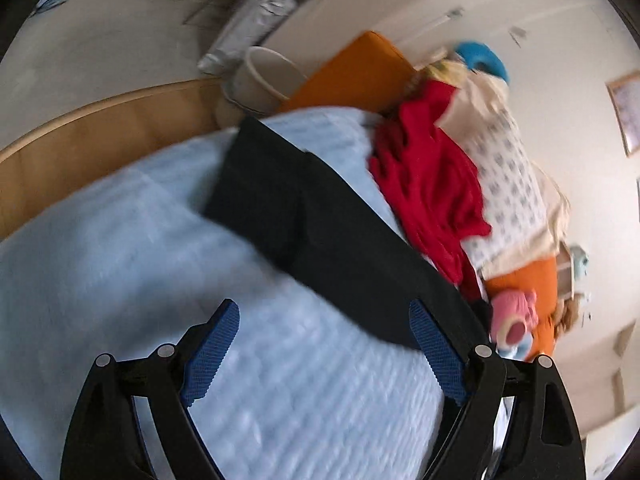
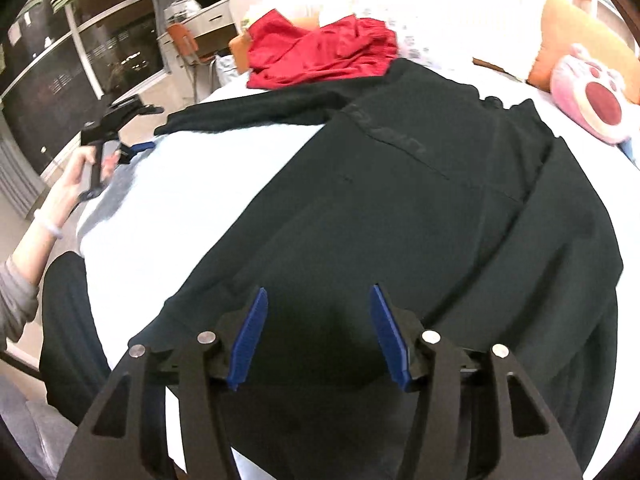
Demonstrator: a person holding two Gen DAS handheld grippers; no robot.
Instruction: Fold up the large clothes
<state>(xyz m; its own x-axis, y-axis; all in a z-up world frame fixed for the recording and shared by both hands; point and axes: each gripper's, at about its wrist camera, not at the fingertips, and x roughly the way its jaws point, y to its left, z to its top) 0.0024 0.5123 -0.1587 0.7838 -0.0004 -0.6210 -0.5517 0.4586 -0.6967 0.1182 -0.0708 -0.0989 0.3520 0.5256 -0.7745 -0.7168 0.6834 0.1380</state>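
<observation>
A large black garment [image 2: 400,208] lies spread flat on a light blue bedspread [image 2: 192,208]. One sleeve stretches to the far left. In the left wrist view the sleeve [image 1: 304,216] runs diagonally across the bedspread [image 1: 120,264]. My left gripper [image 1: 324,316] is open and empty, hovering over the bedspread just short of the sleeve; it also shows in the right wrist view [image 2: 136,148], held by a hand. My right gripper [image 2: 318,300] is open and empty, hovering over the garment's near hem.
A red garment [image 2: 320,52] and a patterned white cloth [image 1: 508,184] are piled at the bed's far side. An orange cushion [image 2: 580,40] and a pink plush toy [image 2: 596,96] lie at the right. A wooden bed frame [image 1: 100,140] borders the bed.
</observation>
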